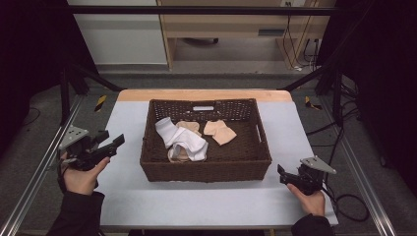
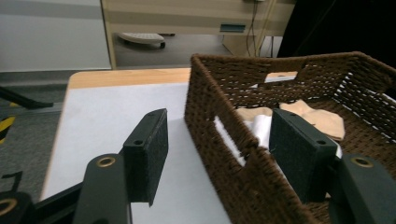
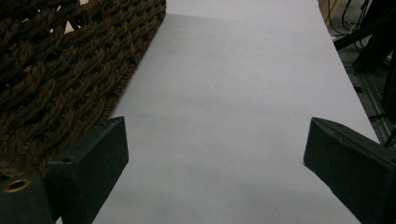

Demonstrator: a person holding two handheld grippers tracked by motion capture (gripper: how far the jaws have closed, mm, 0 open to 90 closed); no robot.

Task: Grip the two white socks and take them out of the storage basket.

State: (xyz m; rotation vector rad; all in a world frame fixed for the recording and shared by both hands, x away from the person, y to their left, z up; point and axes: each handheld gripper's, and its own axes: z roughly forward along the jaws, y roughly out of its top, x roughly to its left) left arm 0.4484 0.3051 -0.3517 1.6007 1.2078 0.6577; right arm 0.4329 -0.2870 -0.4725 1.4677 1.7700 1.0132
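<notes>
Left gripper [image 1: 118,141] is open and empty, jaws spread, raised just off the basket's left wall; in the left gripper view the basket [image 2: 219,154] edge sits between the jaws. Your target, the white sock [image 1: 183,139], lies in the basket's middle over a beige sock [image 1: 189,127], with a second beige piece [image 1: 220,132] just beside it. Risk: dip in now and one jaw likely catches the woven rim, shoving or tipping the basket. Grab too deep and you'll probably drag the beige sock along. Right gripper [image 1: 281,173] rests open and empty on the table [image 1: 196,201] near the basket's right front corner, too far to steady it.
</notes>
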